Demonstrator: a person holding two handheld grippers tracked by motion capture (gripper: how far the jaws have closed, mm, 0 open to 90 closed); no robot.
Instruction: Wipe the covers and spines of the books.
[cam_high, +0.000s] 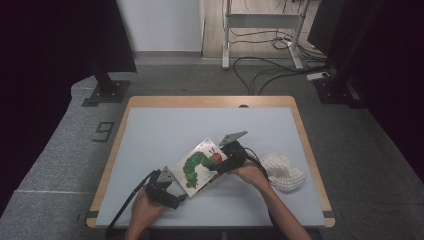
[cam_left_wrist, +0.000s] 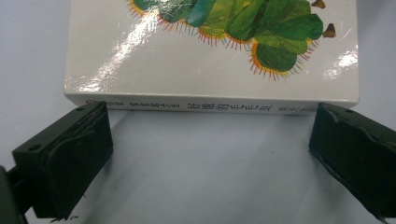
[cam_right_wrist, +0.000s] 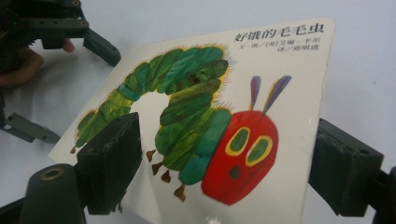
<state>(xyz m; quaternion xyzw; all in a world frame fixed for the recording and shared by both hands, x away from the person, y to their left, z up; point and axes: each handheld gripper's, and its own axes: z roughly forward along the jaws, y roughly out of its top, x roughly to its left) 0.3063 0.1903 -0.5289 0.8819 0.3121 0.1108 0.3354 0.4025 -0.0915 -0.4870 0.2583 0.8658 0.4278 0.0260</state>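
Observation:
A white board book (cam_high: 200, 165) with a green caterpillar and a red face on its cover sits near the table's front middle, its right side raised. My right gripper (cam_high: 220, 167) grips that raised edge; in the right gripper view one pad (cam_right_wrist: 112, 163) lies on the cover of the book (cam_right_wrist: 210, 130) and the other jaw stands behind its edge. My left gripper (cam_high: 177, 197) is open at the lower left corner. In the left gripper view its jaws (cam_left_wrist: 210, 158) straddle bare table just short of the book's spine (cam_left_wrist: 210, 105), which rests on the table.
A white knitted cloth (cam_high: 283, 172) lies bunched to the right of the right hand. The table (cam_high: 150, 135) has a pale blue top with a wooden rim. Desk legs and cables stand on the floor beyond it.

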